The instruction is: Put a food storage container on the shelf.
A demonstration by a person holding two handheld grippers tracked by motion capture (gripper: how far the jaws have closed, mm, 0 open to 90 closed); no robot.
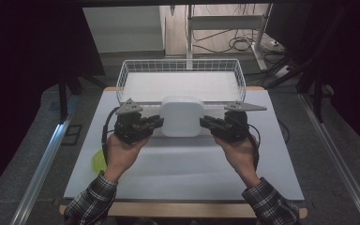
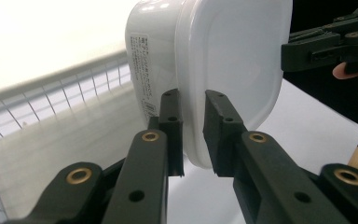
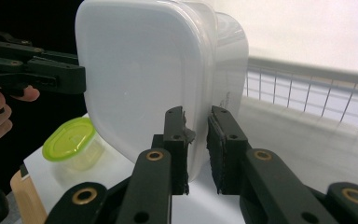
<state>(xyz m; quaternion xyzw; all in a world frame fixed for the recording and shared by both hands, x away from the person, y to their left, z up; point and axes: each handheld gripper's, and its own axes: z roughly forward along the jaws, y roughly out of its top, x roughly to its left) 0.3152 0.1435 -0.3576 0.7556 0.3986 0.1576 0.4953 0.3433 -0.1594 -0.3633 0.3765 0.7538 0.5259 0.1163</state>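
A white lidded container (image 1: 183,116) with rounded corners sits between my two grippers, just in front of the wire basket (image 1: 180,63). My left gripper (image 1: 158,123) is shut on the container's left rim, and my right gripper (image 1: 205,123) is shut on its right rim. In the left gripper view, my left gripper (image 2: 193,135) pinches the lid edge of the container (image 2: 233,56), whose printed label faces the basket. In the right gripper view, my right gripper (image 3: 196,140) clamps the opposite edge of the container (image 3: 140,79). The container appears held slightly above the white tabletop (image 1: 183,164).
The white wire basket stands at the table's far edge, and its mesh wall (image 2: 51,93) runs close behind the container. A small container with a green lid (image 1: 97,161) rests at the table's left edge, also seen as a green-lidded tub (image 3: 70,140).
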